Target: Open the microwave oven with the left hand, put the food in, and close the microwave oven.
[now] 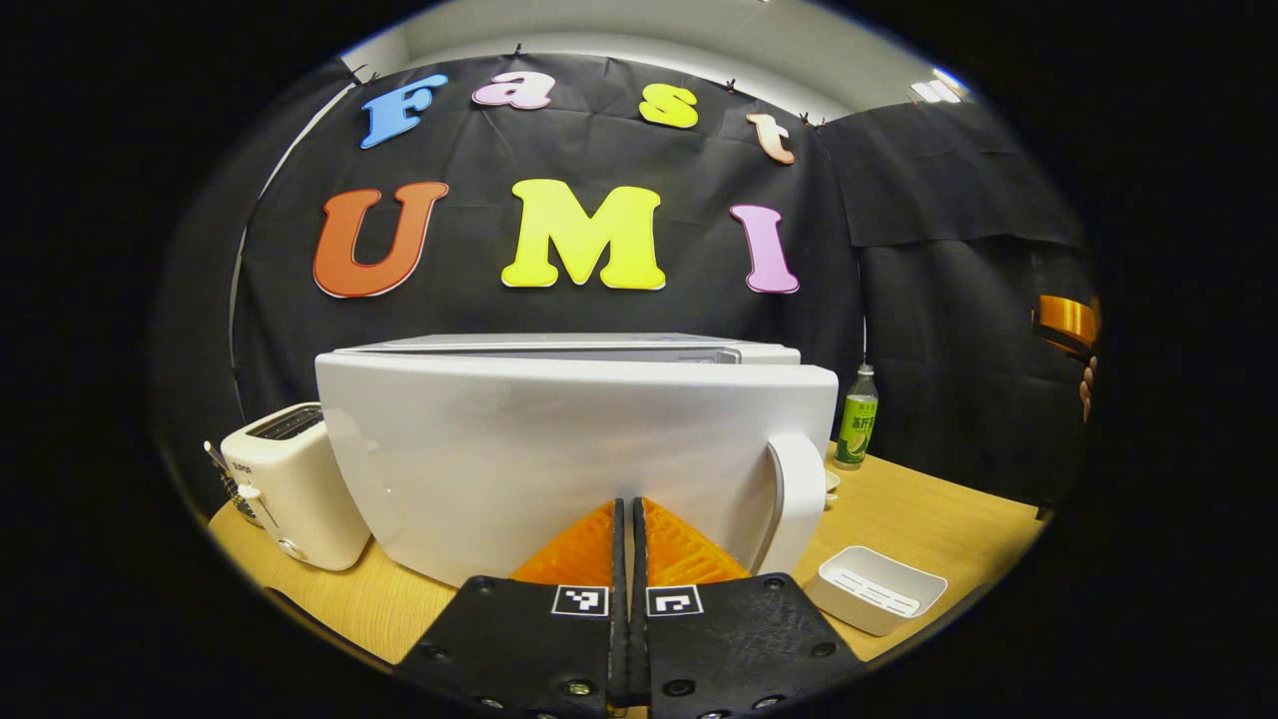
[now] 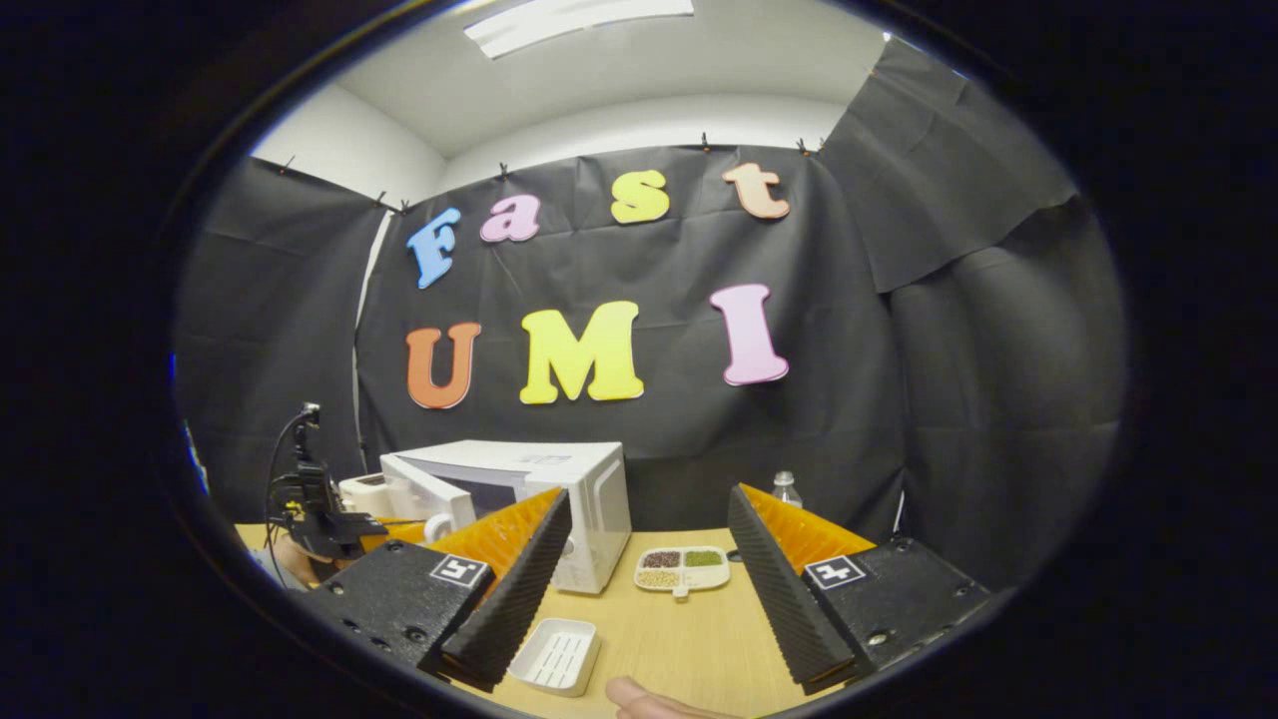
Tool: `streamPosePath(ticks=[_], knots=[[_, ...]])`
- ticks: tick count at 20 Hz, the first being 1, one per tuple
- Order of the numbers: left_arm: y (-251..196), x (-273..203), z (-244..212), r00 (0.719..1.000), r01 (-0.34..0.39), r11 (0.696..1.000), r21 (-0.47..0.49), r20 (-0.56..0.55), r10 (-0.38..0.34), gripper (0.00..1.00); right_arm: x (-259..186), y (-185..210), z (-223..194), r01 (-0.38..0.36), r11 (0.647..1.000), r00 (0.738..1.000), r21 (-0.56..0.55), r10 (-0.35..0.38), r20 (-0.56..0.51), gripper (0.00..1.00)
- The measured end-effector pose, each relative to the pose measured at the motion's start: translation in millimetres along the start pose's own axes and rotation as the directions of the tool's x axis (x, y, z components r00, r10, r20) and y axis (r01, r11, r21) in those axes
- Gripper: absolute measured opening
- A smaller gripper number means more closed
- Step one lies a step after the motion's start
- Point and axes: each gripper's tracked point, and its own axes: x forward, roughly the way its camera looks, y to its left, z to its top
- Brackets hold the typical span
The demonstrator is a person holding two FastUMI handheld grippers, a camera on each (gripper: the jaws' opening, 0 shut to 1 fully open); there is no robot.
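Observation:
The white microwave stands on the wooden table, and its door hangs partly open, hinged on its left. My left gripper is shut with nothing between its orange fingers, the tips close to the door's outer face, left of the white handle. In the right gripper view that door shows ajar, with the left gripper beside it. The food, a white divided plate of grains, lies right of the microwave. My right gripper is open and held high, well back from the plate.
A white toaster stands left of the microwave. A green-labelled bottle is at the back right. An empty white ribbed dish lies near the front edge. A fingertip shows at the bottom of the right gripper view.

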Motion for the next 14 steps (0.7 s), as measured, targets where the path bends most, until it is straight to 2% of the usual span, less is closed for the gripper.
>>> streamPosePath(ticks=[8, 11, 12, 13, 14], knots=[[-3, 52, -4, 0.999, -0.03, 0.999, 0.016, -0.017, 0.03, 0.0, 17, -19, -23, -0.008, 1.0, 1.0, 0.013, 0.009, -0.016, 0.95], [3, 74, -4, 0.997, -0.074, 0.995, 0.063, -0.004, 0.074, 0.0, 21, -21, -24, -0.027, 1.0, 1.0, 0.013, 0.027, -0.001, 0.95], [4, 79, 2, 0.996, -0.089, 0.992, 0.093, 0.032, 0.087, 0.0, 21, -20, -24, -0.031, 0.999, 1.0, 0.013, 0.031, 0.002, 1.0], [5, 82, -6, 0.993, -0.116, 0.987, 0.114, -0.004, 0.117, 0.0, 20, -20, -25, -0.034, 0.999, 0.999, 0.012, 0.034, 0.002, 0.95], [4, 83, 2, 0.992, -0.124, 0.982, 0.141, 0.027, 0.122, 0.0, 21, -19, -26, -0.036, 0.999, 0.999, 0.009, 0.036, -0.003, 1.0]])
